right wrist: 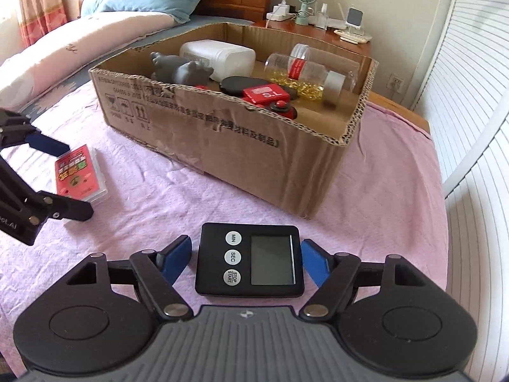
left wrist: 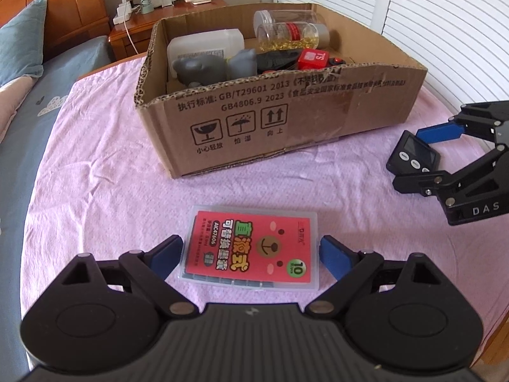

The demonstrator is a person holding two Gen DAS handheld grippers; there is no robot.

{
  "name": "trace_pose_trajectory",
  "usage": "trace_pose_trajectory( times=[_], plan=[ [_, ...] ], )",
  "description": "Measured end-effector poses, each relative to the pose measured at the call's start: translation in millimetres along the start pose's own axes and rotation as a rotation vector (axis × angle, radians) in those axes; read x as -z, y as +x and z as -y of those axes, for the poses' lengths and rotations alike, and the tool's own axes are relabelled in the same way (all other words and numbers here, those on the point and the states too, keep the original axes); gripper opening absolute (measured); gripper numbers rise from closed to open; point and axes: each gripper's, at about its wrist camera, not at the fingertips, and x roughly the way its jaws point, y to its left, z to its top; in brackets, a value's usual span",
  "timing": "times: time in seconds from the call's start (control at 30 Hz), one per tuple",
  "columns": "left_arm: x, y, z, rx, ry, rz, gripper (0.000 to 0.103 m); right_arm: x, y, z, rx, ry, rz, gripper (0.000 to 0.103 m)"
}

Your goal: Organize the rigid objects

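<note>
A clear plastic case with a red card inside [left wrist: 251, 251] lies flat on the pink cloth. My left gripper [left wrist: 250, 243] straddles it, and both blue pads [left wrist: 171, 254] sit against its long sides. To the right, a black digital timer [right wrist: 251, 261] lies face up between the fingers of my right gripper [right wrist: 246, 248]. The right pad meets the timer's edge, while a thin gap shows at the left pad. The open cardboard box [left wrist: 254, 121] stands behind both, holding a grey figure, a white bottle, a capsule jar and red items.
The pink cloth [left wrist: 105, 159] covers a round table whose edge curves close on the right, beside white slatted doors [right wrist: 470, 127]. A bed with pillows lies to the left. A nightstand [left wrist: 140, 28] with a small fan and chargers stands behind the box.
</note>
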Motion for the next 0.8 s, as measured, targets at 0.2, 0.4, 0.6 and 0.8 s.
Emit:
trace_pose_trajectory(
  times=[0.2,0.4,0.6,0.8],
  plan=[
    [-6.0,3.8,1.0,0.003,0.009,-0.005,0.093,2.2,-0.7,-0.5,-0.001,0.017,0.006,0.08],
    [-10.7,4.7,4.0,0.023,0.05,-0.026,0.091,2.9,-4.5,-5.0,-0.008,0.014,0.004,0.074],
    [-10.9,-5.0,4.6,0.048,0.081,-0.034,0.091,1.7,-9.3,-5.4,-0.021,0.015,-0.013,0.074],
    [-13.9,-18.1,1.2,0.066,0.084,-0.034,0.091,-3.3,-30.2,-5.4,-0.025,0.015,0.008,0.074]
  ],
)
